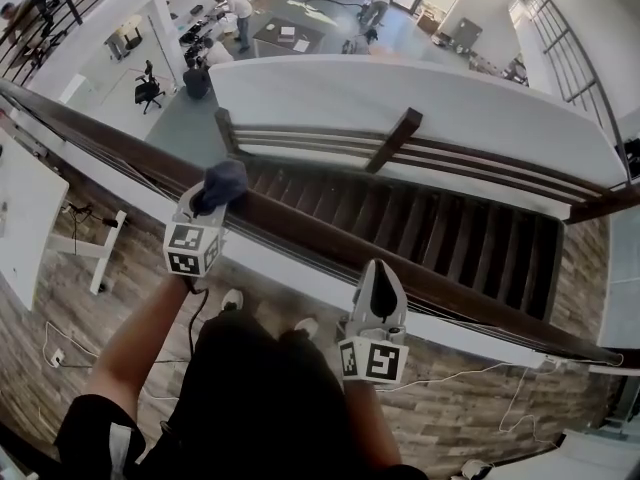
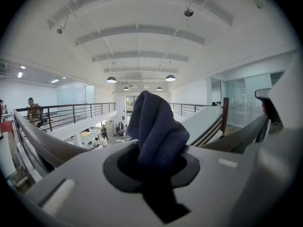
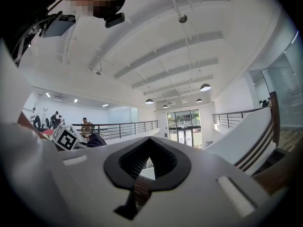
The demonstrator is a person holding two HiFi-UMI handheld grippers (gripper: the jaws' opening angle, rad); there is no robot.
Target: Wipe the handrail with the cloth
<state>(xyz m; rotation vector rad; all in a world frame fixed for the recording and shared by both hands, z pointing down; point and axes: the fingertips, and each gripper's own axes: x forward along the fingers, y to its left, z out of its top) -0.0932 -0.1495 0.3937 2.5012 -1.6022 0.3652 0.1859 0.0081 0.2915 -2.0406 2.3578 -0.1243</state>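
A dark wooden handrail (image 1: 462, 296) runs slantwise from upper left to lower right in the head view. My left gripper (image 1: 213, 202) is shut on a dark blue cloth (image 1: 223, 182), and the bunched cloth rests at the rail's top. In the left gripper view the cloth (image 2: 156, 129) stands up between the jaws, with the handrail (image 2: 43, 144) curving off to the left. My right gripper (image 1: 379, 268) is shut and holds nothing. Its tip sits at the near side of the rail, further right. The right gripper view shows the left gripper's marker cube (image 3: 65, 137) and the cloth (image 3: 96, 140).
Beyond the rail a wooden staircase (image 1: 430, 218) drops between white walls. A lower floor with desks and people (image 1: 240, 13) lies far below. A white table (image 1: 25, 208) stands at the left, and cables (image 1: 60, 346) trail over the plank floor by the person's shoes.
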